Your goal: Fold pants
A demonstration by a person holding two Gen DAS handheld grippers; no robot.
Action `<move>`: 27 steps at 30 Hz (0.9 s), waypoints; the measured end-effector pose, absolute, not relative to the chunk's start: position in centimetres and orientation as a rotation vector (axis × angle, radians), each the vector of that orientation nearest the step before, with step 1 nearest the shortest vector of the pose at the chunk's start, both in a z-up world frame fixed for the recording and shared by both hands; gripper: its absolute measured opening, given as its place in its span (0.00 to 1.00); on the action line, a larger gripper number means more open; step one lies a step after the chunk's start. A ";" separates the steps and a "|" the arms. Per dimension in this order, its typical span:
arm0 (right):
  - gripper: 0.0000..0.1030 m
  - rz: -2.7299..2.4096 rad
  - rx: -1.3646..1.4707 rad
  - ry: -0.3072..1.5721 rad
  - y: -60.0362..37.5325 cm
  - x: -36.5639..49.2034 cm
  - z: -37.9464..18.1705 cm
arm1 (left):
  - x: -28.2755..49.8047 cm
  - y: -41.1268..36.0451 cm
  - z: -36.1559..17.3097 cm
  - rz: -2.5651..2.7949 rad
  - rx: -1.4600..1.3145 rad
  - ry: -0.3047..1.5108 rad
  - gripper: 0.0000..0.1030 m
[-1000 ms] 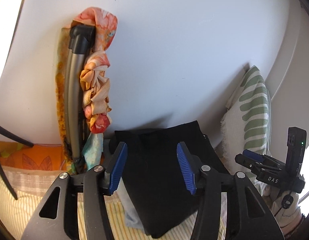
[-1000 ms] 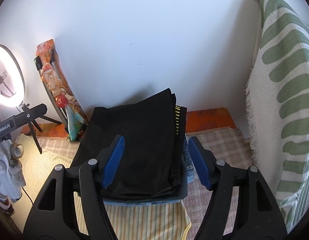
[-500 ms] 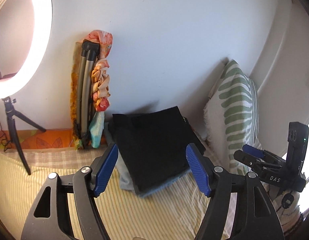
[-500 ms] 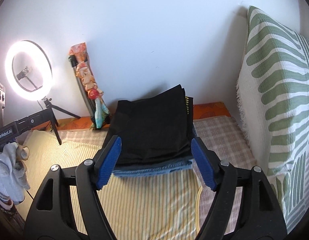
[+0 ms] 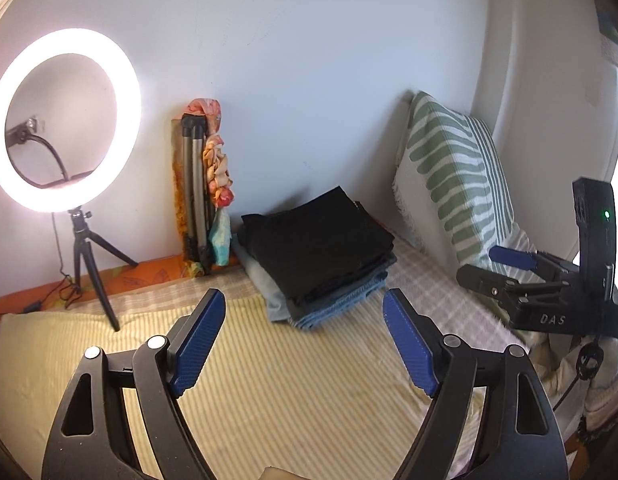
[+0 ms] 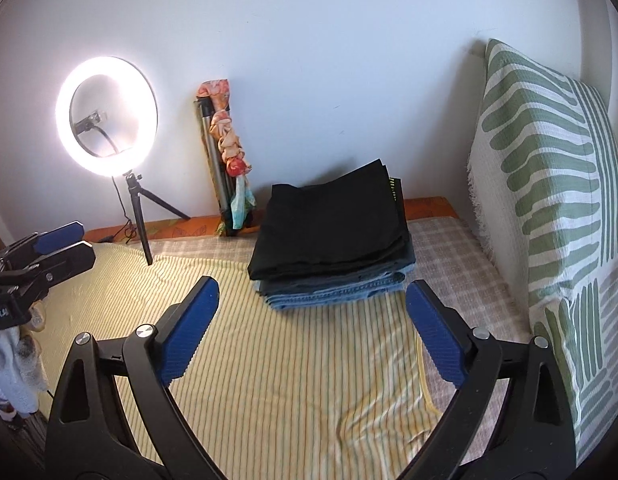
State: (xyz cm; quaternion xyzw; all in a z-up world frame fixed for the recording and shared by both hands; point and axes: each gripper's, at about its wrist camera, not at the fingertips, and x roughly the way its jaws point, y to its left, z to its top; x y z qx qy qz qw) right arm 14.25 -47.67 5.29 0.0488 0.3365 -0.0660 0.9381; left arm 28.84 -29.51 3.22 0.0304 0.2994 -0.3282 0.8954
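Folded black pants (image 5: 317, 236) lie on top of a stack of folded jeans (image 5: 333, 304) at the back of the bed, near the wall. The stack also shows in the right wrist view, black pants (image 6: 333, 224) over blue jeans (image 6: 341, 292). My left gripper (image 5: 305, 314) is open and empty, held back from the stack above the striped sheet. My right gripper (image 6: 313, 312) is open and empty, also short of the stack. The right gripper shows at the right of the left wrist view (image 5: 517, 264); the left gripper shows at the left of the right wrist view (image 6: 57, 244).
A lit ring light (image 6: 107, 116) on a small tripod (image 6: 139, 216) stands at the back left. A folded tripod wrapped in floral cloth (image 6: 225, 152) leans on the wall. A green-striped pillow (image 6: 549, 184) stands on the right. A yellow striped sheet (image 6: 289, 360) covers the bed.
Both grippers have pulled back from the stack of folded pants, which now sits farther away. Both stay open. The ring light has come into view.
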 end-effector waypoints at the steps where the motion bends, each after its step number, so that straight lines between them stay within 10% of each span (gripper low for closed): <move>1: 0.94 -0.135 0.099 0.687 -47.2 13.8 5.1 | 28.2 -29.1 3.0 -0.676 0.072 0.619 0.79; 27: 0.94 -0.184 0.100 0.644 -41.8 10.5 -1.5 | 23.6 -22.5 -2.7 -0.608 0.048 0.628 0.80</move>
